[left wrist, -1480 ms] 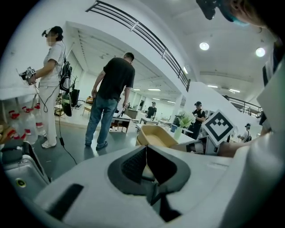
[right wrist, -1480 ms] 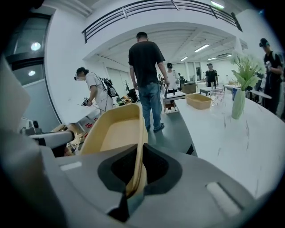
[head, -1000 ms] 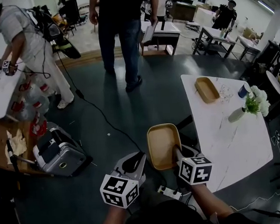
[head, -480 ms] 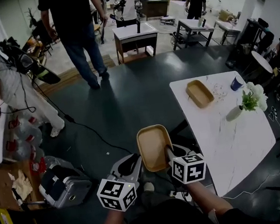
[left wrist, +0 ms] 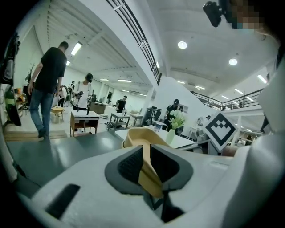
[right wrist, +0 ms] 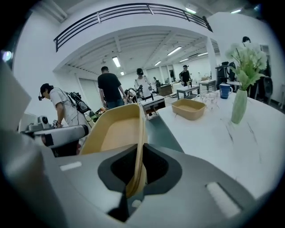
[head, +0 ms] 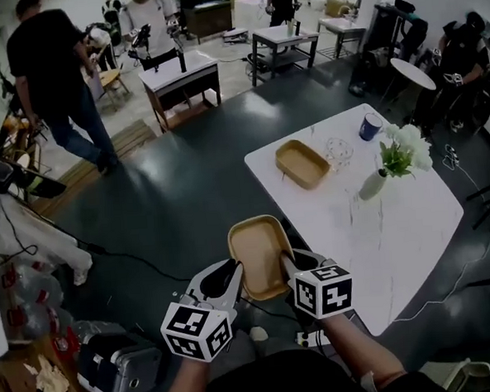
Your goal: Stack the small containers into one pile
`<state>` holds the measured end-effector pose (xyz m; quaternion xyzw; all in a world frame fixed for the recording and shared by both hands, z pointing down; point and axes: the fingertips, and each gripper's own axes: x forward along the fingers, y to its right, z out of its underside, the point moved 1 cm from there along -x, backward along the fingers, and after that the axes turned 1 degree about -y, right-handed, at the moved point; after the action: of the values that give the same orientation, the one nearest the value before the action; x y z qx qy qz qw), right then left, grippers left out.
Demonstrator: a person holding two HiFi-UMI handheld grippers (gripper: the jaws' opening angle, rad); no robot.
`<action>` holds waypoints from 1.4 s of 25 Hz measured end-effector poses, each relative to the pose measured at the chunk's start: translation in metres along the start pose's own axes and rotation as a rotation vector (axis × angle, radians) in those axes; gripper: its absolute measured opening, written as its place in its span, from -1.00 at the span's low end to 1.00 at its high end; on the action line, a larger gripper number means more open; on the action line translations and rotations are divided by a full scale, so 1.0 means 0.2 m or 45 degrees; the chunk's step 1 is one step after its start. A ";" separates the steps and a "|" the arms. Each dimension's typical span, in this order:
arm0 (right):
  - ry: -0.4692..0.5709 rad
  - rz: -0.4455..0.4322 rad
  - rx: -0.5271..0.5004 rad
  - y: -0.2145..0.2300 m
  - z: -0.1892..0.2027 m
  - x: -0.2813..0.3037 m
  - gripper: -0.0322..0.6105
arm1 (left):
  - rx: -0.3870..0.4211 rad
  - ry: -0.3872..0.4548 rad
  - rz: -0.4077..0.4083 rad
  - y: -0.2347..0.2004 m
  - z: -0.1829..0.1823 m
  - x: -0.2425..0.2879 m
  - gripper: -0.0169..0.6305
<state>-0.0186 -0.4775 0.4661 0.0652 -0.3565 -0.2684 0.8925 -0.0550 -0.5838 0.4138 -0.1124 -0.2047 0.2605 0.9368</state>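
**Me:** Left gripper view: my left gripper (left wrist: 146,165) has just been opening its jaws, and the carried container (left wrist: 141,136) now has its rim between the pads, touching both.

**Partner:** Right gripper (right wrist: 136,176)?

**Me:** Clamped on the opposite rim. I'm holding it two-handed, just off the white table (head: 404,223). The second container (head: 303,163) waits on that table, so nesting looks like the next step.

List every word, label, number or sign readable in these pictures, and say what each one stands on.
No readable text anywhere.
The left cube and right cube: black-and-white square patterns only, no letters.
The held tray and second tray: plain.
The blue cup: any print too small to tell.
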 end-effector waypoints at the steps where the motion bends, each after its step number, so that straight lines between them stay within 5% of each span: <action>1: 0.006 0.015 0.014 0.04 -0.01 -0.01 -0.84 | 0.015 -0.008 0.023 0.01 -0.02 0.04 -0.79; 20: 0.033 0.209 0.194 0.58 -0.28 0.09 -0.84 | 0.153 -0.092 0.429 0.08 -0.33 0.70 -0.79; 28: -0.007 0.249 0.255 0.77 -0.48 0.22 -0.84 | 0.279 -0.193 0.580 0.04 -0.48 1.02 -0.79; 35: -0.059 0.262 0.244 0.91 -0.72 0.26 -0.84 | 0.284 -0.238 0.657 0.03 -0.69 1.24 -0.79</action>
<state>0.1885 -0.3602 0.4466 0.1073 -0.4059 -0.1417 0.8965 0.1965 -0.4615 0.3699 -0.0327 -0.2250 0.5203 0.8232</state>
